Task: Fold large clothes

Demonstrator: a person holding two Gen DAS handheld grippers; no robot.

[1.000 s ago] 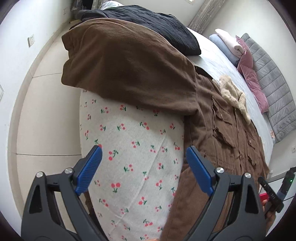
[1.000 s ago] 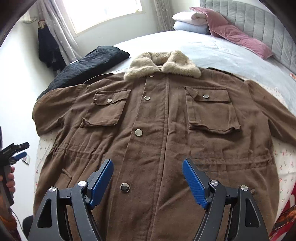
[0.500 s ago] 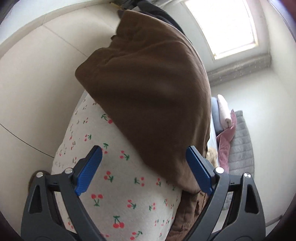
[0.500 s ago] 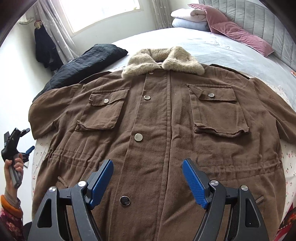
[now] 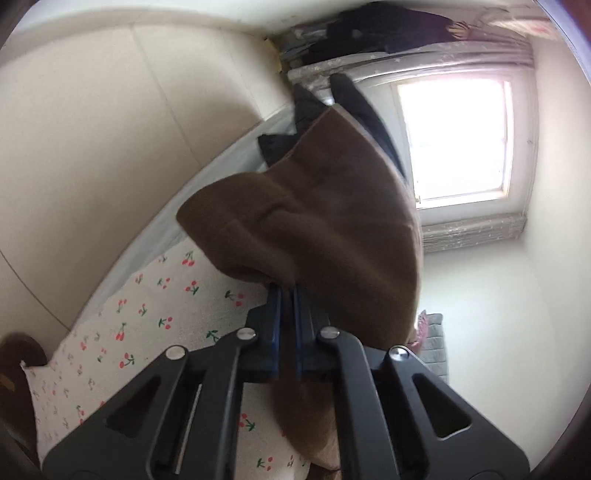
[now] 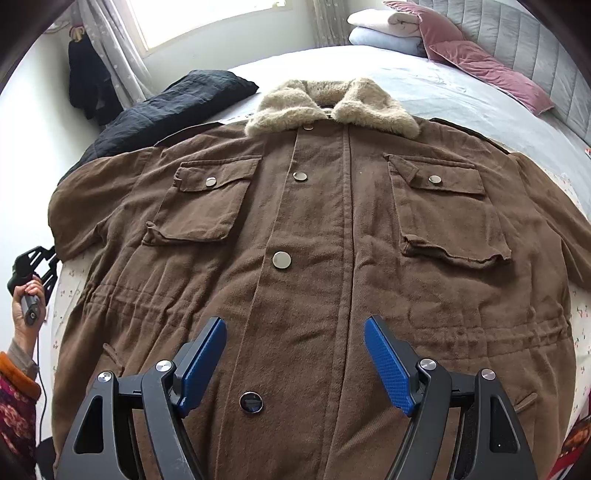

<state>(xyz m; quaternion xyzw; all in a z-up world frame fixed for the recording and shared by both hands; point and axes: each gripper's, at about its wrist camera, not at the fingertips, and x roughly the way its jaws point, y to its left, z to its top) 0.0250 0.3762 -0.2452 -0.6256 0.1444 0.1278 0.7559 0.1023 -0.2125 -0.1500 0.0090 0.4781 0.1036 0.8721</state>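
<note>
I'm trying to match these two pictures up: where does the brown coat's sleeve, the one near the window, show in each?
Left wrist view: the sleeve fills the centre, its cuff pinched in the shut left claw.
Right wrist view: it lies at the left edge, beside the black garment.
Shared landmark: the window.

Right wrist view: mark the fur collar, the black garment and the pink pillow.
fur collar (image 6: 373, 107): right wrist view, on its right flap.
black garment (image 6: 177, 107): right wrist view, mid-fabric, beside the coat's shoulder.
pink pillow (image 6: 484, 70): right wrist view, its middle.
</note>
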